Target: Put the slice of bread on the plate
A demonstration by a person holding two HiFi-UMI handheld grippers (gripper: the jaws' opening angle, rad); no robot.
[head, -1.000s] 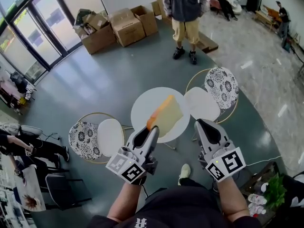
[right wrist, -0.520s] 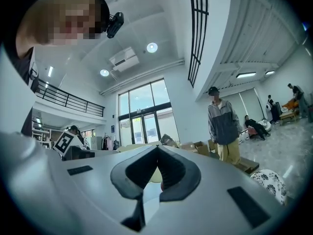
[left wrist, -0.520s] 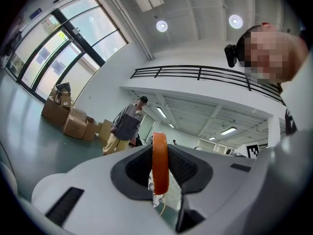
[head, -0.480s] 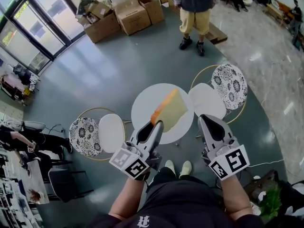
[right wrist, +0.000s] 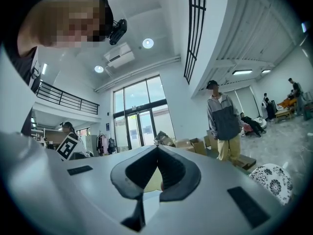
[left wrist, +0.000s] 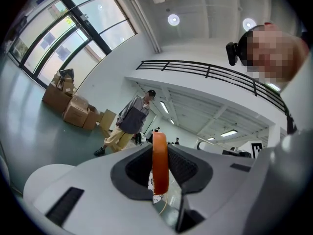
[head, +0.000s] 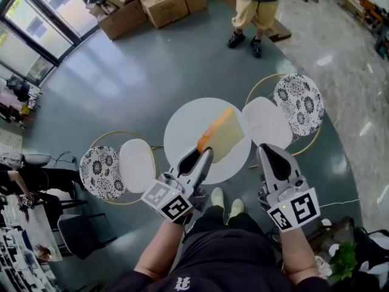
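— Where's the slice of bread point(head: 225, 134)?
— Clamped by its crust edge in the left hand-held gripper point(head: 205, 155), over the round white desk point(head: 181, 125). The right hand-held gripper point(head: 268, 151) is closed on nothing.
— Advice?
— Hold it level and lower gently. I see no plate, so find that first.

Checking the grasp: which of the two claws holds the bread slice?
The left claw, clamped on the bread slice by its orange crust edge. The right claw beside it is shut with nothing between its tips.
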